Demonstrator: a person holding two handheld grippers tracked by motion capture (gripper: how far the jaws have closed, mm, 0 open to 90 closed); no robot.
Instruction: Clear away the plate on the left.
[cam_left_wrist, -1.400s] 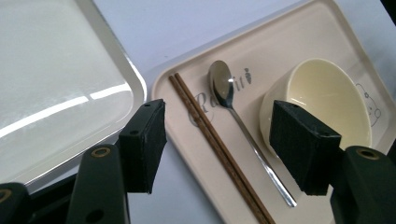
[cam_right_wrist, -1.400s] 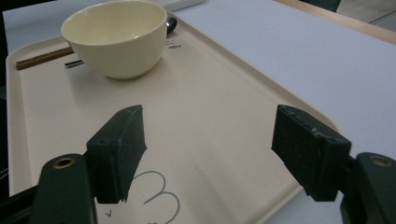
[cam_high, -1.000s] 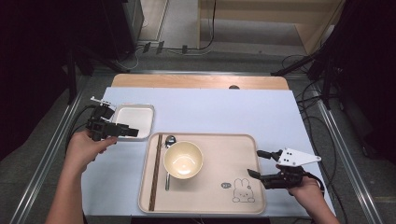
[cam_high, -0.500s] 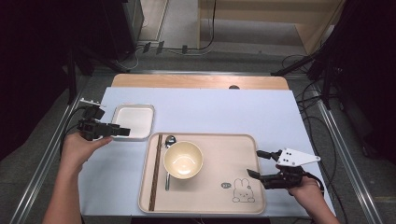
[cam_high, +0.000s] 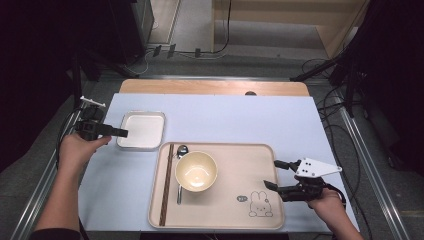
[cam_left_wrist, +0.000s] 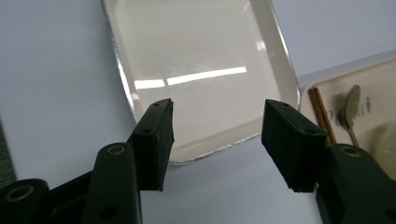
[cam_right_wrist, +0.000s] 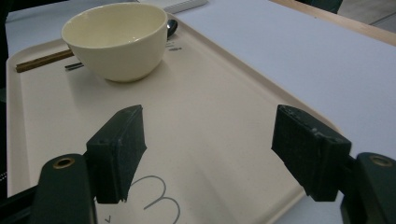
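A white square plate (cam_high: 142, 130) (cam_left_wrist: 201, 70) lies on the pale blue tabletop, left of a beige tray (cam_high: 225, 210) (cam_right_wrist: 201, 93). The tray carries a cream bowl (cam_high: 195, 171) (cam_right_wrist: 114, 39), brown chopsticks (cam_high: 166, 185) (cam_left_wrist: 322, 114) and a spoon (cam_high: 181, 150) (cam_left_wrist: 349, 109). My left gripper (cam_high: 122, 132) (cam_left_wrist: 217, 126) is at the plate's left rim, open. Its jaws have just been closing, and the rim shows below the gap with no pad pressing on it. My right gripper (cam_high: 271, 174) (cam_right_wrist: 208, 140) hovers open over the tray's right end, beside the rabbit drawing (cam_high: 260, 204), holding nothing.
The pale blue cover (cam_high: 240, 120) ends in a wooden strip (cam_high: 215, 87) at the back. Metal rails run along both sides, and cables (cam_high: 330, 115) lie on the floor to the right and behind.
My left gripper has drawn back leftward from over the plate to its left rim. The right gripper and everything on the tray have stayed put.
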